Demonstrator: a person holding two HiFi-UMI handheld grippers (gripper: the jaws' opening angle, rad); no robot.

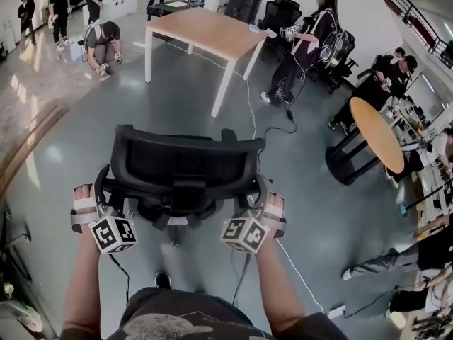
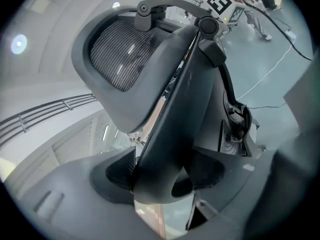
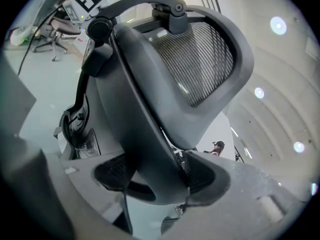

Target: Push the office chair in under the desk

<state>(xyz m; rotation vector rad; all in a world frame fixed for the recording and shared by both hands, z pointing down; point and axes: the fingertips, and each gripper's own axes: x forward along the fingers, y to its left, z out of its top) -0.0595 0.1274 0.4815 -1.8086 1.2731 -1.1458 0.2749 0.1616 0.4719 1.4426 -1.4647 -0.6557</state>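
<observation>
A black mesh-backed office chair [image 1: 187, 158] stands on the grey floor right in front of me, its back towards me. The wooden desk [image 1: 205, 30] with white legs is well ahead, apart from the chair. My left gripper [image 1: 105, 184] sits at the left edge of the backrest and my right gripper [image 1: 260, 190] at the right edge. In the left gripper view the chair's back frame [image 2: 185, 94] fills the gap of the left gripper [image 2: 162, 176], both pads against it. The right gripper view shows the same: the frame [image 3: 150, 109] is clamped in the right gripper [image 3: 160, 176].
A person [image 1: 311, 41] stands right of the desk by some black chairs, and another [image 1: 105, 44] crouches at its left. A round wooden table [image 1: 375, 133] stands at the right. A cable [image 1: 272, 129] runs across the floor between the chair and the desk.
</observation>
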